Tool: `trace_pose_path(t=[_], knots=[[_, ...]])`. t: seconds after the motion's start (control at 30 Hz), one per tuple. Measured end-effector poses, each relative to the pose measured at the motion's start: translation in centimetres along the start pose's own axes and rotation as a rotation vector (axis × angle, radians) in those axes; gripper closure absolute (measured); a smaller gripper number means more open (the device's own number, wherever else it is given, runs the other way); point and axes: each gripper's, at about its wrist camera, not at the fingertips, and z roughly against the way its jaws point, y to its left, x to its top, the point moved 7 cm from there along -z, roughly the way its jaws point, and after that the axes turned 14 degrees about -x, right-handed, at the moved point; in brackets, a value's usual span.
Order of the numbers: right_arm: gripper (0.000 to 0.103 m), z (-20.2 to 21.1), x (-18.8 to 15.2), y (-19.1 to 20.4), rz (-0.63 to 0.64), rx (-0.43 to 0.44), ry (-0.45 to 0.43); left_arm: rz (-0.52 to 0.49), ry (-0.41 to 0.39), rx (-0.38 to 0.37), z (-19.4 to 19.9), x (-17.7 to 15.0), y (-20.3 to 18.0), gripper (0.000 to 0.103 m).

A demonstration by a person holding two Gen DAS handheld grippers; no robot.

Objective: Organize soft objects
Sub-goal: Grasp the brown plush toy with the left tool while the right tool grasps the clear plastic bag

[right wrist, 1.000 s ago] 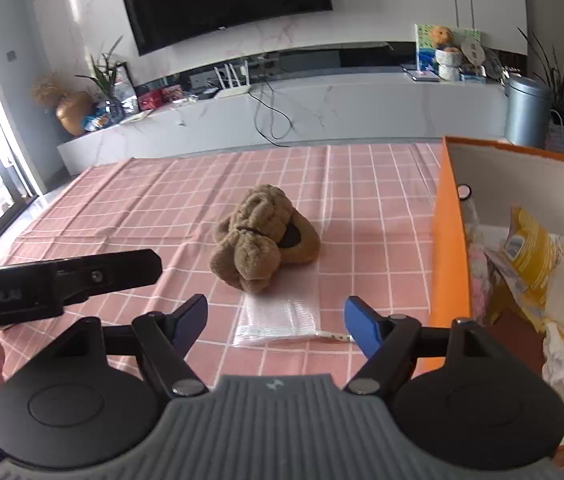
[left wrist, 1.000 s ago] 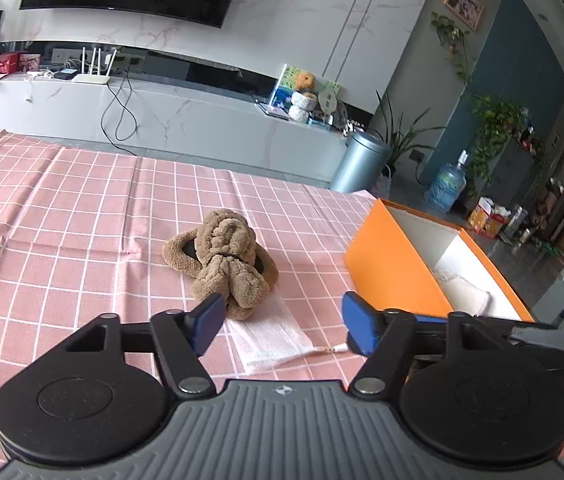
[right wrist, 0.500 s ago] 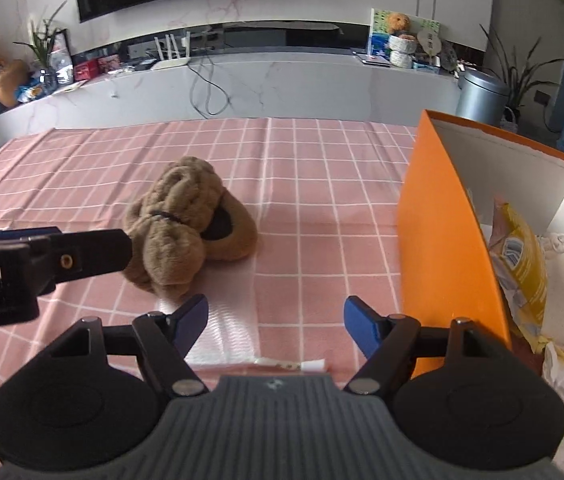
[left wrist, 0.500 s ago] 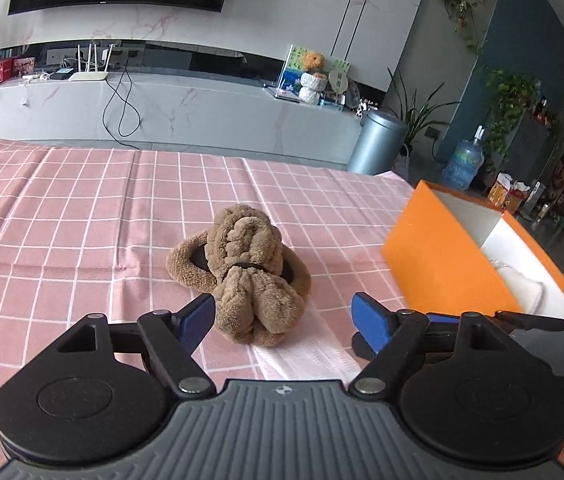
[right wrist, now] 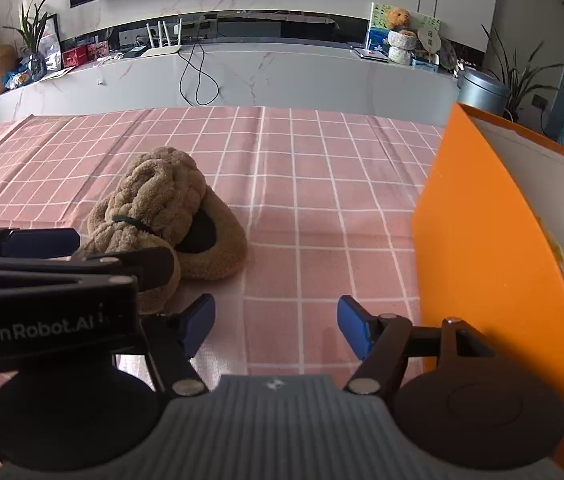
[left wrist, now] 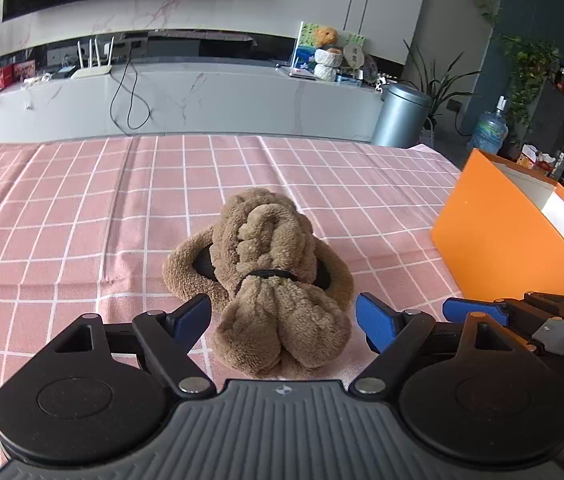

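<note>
A brown plush bundle (left wrist: 273,264), tied with a black band, lies on the pink checked tablecloth (left wrist: 81,220). My left gripper (left wrist: 284,318) is open, its blue fingers on either side of the bundle's near end. The bundle also shows in the right wrist view (right wrist: 161,208), left of centre. My right gripper (right wrist: 275,322) is open and empty over the cloth, between the bundle and the orange box (right wrist: 490,264). A clear plastic bag (right wrist: 221,360) lies under the bundle's near end. The left gripper's body hides part of the bundle in the right wrist view.
The orange box (left wrist: 502,240) stands on the right of the table, with white inner walls and some soft items inside, mostly hidden. Beyond the table's far edge are a white TV cabinet (left wrist: 201,96) and a metal bin (left wrist: 400,116).
My left gripper has moved forward until its open fingers flank the bundle's near end. My right gripper has shifted right, closer to the orange box. Both stay open.
</note>
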Motion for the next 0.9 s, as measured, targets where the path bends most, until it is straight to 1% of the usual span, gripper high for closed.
trace_pose_path(t=[0.1, 0.17, 0.27, 0.4, 0.47, 0.5, 0.53, 0.6, 0.63, 0.67, 0.7, 0.77, 0.83, 0.9], knots=[[0.043, -0.8, -0.1, 0.1, 0.000, -0.003, 0.016, 0.024, 0.008, -0.002, -0.3, 0.0, 0.3, 0.007], [0.050, -1.2, -0.3, 0.3, 0.005, 0.006, 0.028, 0.021, 0.011, -0.021, -0.6, 0.1, -0.1, 0.007], [0.053, -1.4, -0.5, 0.6, 0.014, 0.025, 0.036, 0.031, 0.014, -0.011, -1.1, 0.0, -0.1, 0.007], [0.054, -1.5, -0.6, 0.9, 0.021, 0.052, 0.041, 0.056, 0.022, -0.001, -2.0, -0.2, 0.4, 0.006], [0.053, -1.6, -0.7, 1.1, 0.028, 0.057, 0.039, 0.050, 0.026, 0.002, -2.3, -0.2, 0.2, 0.006], [0.054, -1.6, -0.6, 1.2, 0.035, 0.058, 0.036, 0.036, 0.032, 0.013, -2.5, -0.2, 0.1, 0.008], [0.054, -1.6, -0.6, 1.3, 0.037, 0.061, 0.037, 0.030, 0.039, 0.030, -2.6, -0.3, 0.2, 0.019], [0.054, -1.6, -0.7, 1.4, 0.041, 0.065, 0.037, 0.050, 0.055, 0.042, -2.9, -0.5, 0.7, 0.029], [0.054, -1.6, -0.6, 1.3, 0.044, 0.066, 0.037, 0.063, 0.056, 0.039, -3.0, -0.7, 0.9, 0.037], [0.054, -1.6, -0.6, 1.3, 0.047, 0.068, 0.038, 0.070, 0.049, 0.033, -2.8, -0.6, 1.0, 0.040], [0.054, -1.6, -0.5, 1.3, 0.049, 0.070, 0.039, 0.071, 0.044, 0.029, -2.6, -0.6, 1.1, 0.045], [0.054, -1.4, -0.5, 1.2, 0.048, 0.072, 0.042, 0.071, 0.018, 0.025, -2.0, -0.3, 1.1, 0.048], [0.053, -0.9, -0.3, 1.1, 0.040, 0.080, 0.033, 0.077, -0.011, 0.035, -1.0, 0.1, 1.4, 0.048], [0.051, -0.3, -0.1, 1.2, 0.036, 0.097, 0.019, 0.096, -0.043, 0.046, 0.2, 0.5, 1.8, 0.048]])
